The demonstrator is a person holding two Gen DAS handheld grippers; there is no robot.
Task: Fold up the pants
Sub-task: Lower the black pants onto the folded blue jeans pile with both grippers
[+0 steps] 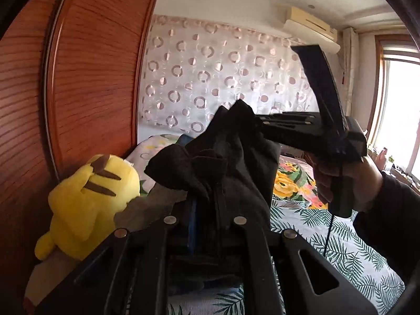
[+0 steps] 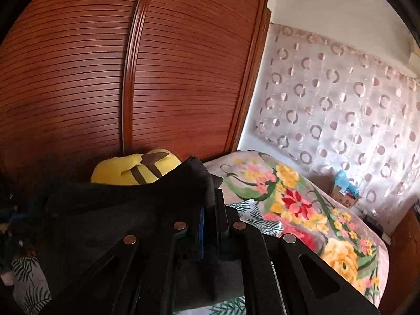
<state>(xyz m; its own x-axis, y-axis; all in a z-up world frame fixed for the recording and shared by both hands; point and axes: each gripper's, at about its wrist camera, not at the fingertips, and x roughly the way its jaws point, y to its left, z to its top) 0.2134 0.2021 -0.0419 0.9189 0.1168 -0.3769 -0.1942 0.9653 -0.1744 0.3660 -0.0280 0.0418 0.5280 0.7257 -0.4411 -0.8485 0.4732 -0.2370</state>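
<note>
gripping black pants [image 1: 225, 162] aloft, left tongs [image 1: 207, 204] and right tongs [image 1: 258, 124].

we note black pants [image 1: 223, 162] in black grippers. plush toy [image 1: 89, 197] yellow, brown stripes. wardrobe [image 2: 131, 78] reddish-brown, slatted. curtain [image 1: 210, 78] pale, pinkish ring pattern. blanket [image 2: 302, 202] beige with yellow, red, pink flowers. sheet [image 1: 328, 236] white, green palm leaves. sleeve [image 1: 393, 210] black.

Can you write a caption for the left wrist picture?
Both grippers pinch black fabric pants above a leaf-print bed, yellow plush toy alongside.
</note>
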